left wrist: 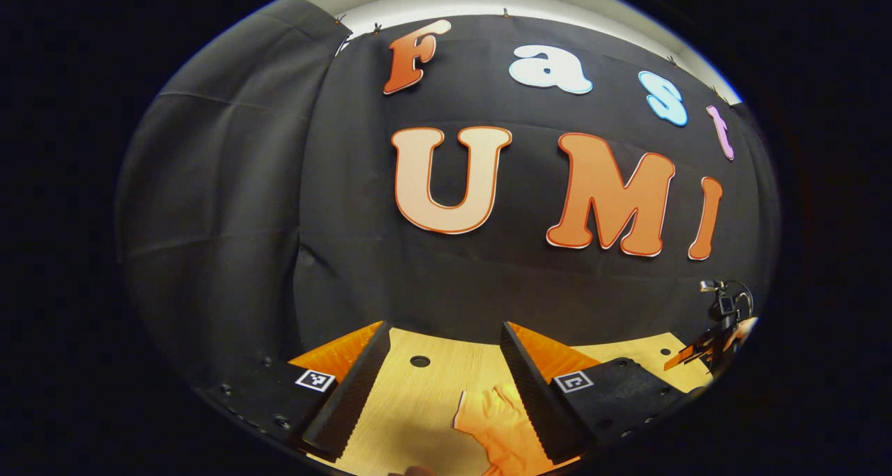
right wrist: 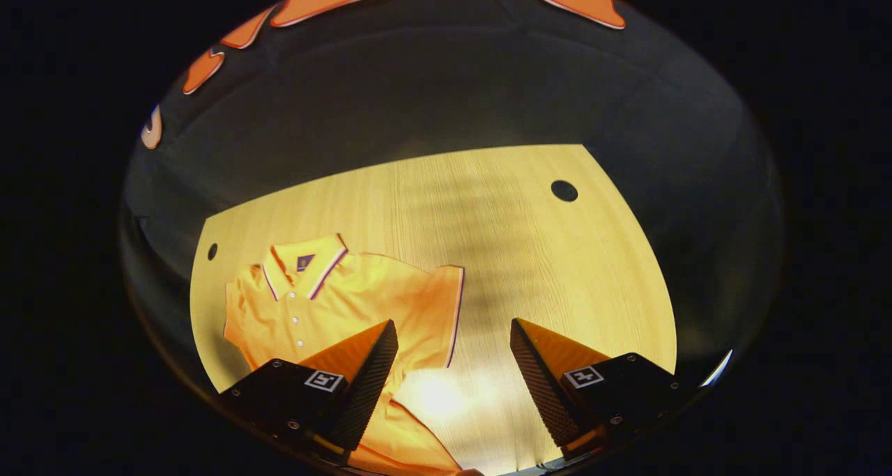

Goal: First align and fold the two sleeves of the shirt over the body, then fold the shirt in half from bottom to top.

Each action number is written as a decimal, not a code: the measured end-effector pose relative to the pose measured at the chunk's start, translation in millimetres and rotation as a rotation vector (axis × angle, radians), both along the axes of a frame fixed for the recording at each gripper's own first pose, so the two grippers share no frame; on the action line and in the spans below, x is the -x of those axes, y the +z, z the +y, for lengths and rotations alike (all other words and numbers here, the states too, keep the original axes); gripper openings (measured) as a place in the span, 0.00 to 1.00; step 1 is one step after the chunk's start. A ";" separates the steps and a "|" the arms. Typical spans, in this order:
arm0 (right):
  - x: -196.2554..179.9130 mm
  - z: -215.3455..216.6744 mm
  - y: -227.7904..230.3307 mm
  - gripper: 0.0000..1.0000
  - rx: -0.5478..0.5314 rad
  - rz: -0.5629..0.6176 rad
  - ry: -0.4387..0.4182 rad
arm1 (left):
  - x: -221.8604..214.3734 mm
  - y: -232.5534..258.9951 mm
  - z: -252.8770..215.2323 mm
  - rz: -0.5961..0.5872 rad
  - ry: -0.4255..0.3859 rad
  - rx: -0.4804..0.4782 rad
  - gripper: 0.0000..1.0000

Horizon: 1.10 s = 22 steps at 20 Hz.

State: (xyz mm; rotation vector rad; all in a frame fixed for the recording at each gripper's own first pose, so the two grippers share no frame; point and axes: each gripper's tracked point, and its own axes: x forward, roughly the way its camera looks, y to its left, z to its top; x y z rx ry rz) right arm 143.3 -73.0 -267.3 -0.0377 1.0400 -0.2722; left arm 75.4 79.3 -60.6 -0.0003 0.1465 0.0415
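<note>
The right gripper (right wrist: 453, 364) is held above the wooden table (right wrist: 529, 253), its two fingers spread wide apart with nothing between them, and it is tilted down toward the tabletop. Just beyond and to the left of its fingers, in the right gripper view, the orange polo shirt (right wrist: 334, 302) is laid flat, face up, with the collar (right wrist: 303, 267) pointing toward the far edge and the body running back under the left finger toward the near edge; the long axis is therefore seen to lie roughly along the gripper's own line of sight, slanted a little. One short sleeve (right wrist: 439, 316) is spread outward, its trimmed cuff lying closest to the gap between the fingers, so this sleeve is judged to be the nearer target for this gripper. The left gripper (left wrist: 446, 385) is likewise held open, with a gap between its fingers, and is pointed more level, toward the booth wall; a piece of the shirt's cloth (left wrist: 498, 420) is seen low in the left gripper view, beside the inner edge of its right-hand finger, though contact cannot be told. Neither sleeve is yet folded over the body, so the sleeve step is judged not begun. Farther off at the right edge of the left gripper view, another gripper (left wrist: 718, 329) is seen above the table.
</note>
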 end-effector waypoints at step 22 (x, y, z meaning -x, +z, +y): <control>-18.2 -25.0 -125.0 0.99 -0.010 0.311 -0.077 | -22.3 -55.7 22.6 0.135 0.063 -0.047 0.98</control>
